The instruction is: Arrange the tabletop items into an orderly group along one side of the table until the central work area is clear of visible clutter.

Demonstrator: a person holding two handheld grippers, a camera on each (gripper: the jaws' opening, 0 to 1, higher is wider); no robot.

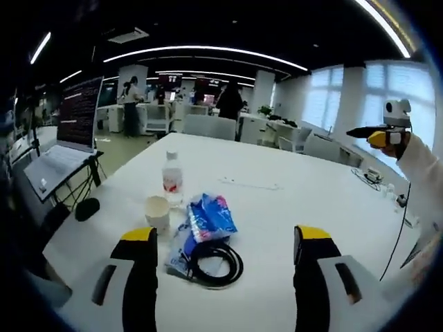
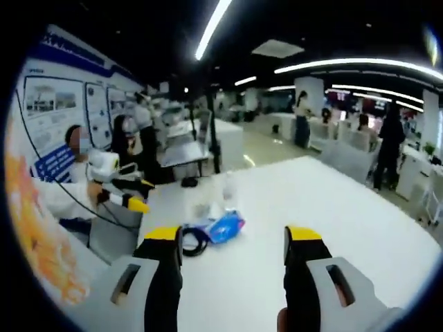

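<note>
A small group of items lies on the white table (image 1: pixel 291 207): a clear water bottle (image 1: pixel 172 178) with a red label, a paper cup (image 1: pixel 157 211), a blue packet (image 1: pixel 211 216) and a coiled black cable (image 1: pixel 216 261) lying on another packet. My left gripper (image 1: pixel 225 233) hovers open just before the cable, with nothing between its jaws. My right gripper (image 1: pixel 377 135) is raised at the far right, held by a white-sleeved arm. In the right gripper view that gripper (image 2: pixel 233 234) is open and empty, with the blue packet (image 2: pixel 225 227), cable (image 2: pixel 190 242) and bottle (image 2: pixel 228 190) ahead of it.
A laptop (image 1: pixel 69 131) on a stand sits off the table's left edge, with a black object (image 1: pixel 87 207) near it. A thin white strip (image 1: pixel 249 183) lies mid-table. Cables (image 1: pixel 374 176) trail over the right edge. Chairs, desks and people fill the office behind.
</note>
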